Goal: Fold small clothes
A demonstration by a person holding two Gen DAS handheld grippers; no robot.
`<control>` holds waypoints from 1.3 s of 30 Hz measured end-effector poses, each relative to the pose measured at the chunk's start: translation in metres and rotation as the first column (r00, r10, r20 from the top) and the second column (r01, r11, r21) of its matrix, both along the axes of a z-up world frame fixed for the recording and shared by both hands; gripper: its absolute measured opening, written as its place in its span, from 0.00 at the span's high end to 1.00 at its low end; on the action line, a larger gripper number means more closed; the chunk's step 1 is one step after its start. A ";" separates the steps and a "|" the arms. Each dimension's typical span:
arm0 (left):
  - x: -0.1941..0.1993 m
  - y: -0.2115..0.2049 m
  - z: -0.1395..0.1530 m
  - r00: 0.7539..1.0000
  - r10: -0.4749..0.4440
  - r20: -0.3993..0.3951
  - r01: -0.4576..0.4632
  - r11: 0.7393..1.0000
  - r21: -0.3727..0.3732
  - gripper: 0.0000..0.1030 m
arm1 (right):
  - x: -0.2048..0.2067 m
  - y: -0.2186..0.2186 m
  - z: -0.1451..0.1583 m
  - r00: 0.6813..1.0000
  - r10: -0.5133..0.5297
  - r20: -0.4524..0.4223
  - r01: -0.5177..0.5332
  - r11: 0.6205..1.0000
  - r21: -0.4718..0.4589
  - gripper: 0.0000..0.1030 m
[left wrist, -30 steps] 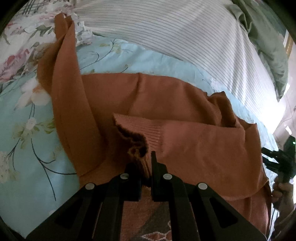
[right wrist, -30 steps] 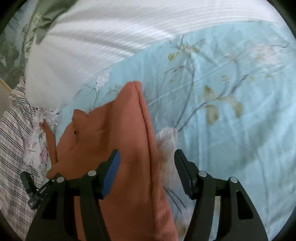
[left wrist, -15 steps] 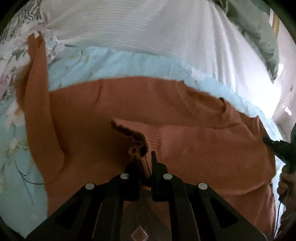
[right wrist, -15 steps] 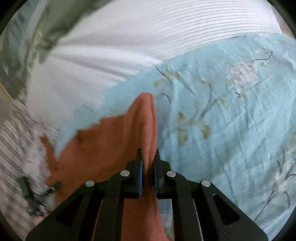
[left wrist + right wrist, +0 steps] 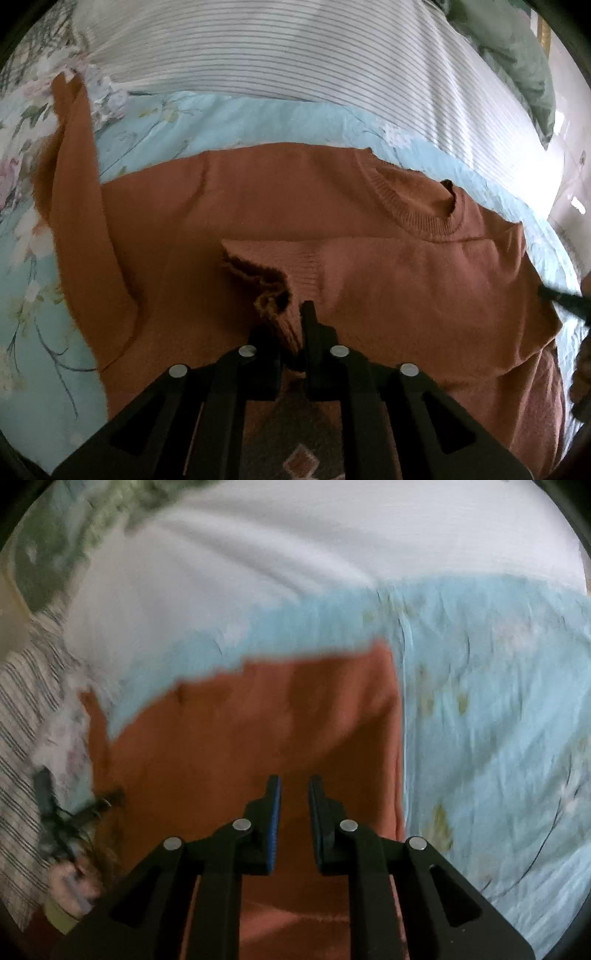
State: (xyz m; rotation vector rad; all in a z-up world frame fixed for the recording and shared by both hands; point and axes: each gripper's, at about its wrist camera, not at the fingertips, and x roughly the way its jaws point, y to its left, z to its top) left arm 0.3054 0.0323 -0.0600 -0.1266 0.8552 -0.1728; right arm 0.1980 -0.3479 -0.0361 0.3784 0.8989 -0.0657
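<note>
Left tool (image 5: 291, 325) opening, sweater cuff (image 5: 284, 325) still pinched; right tool (image 5: 294, 794) opening, narrow gap empty

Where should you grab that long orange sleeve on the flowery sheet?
Grab the sleeve at its cuff, coming from above on the sheet side. It lies flat, stretched away from the sweater body, so the free end should lift and fold in easiest.
</note>
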 end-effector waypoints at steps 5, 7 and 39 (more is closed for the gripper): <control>-0.008 0.029 -0.003 0.998 0.061 -0.021 -0.061 0.998 -0.023 0.85 | -0.021 -0.013 -0.007 0.998 -0.065 0.006 0.063 0.988 0.143 0.64; -0.013 0.041 0.002 0.995 0.098 -0.015 -0.098 0.995 -0.016 0.86 | -0.034 0.000 0.005 0.997 -0.036 0.062 0.026 0.987 0.158 0.43; 0.162 0.195 0.048 0.916 0.401 0.001 -0.400 0.916 0.023 0.96 | -0.069 0.108 -0.002 0.977 0.200 0.078 -0.215 0.923 0.318 0.41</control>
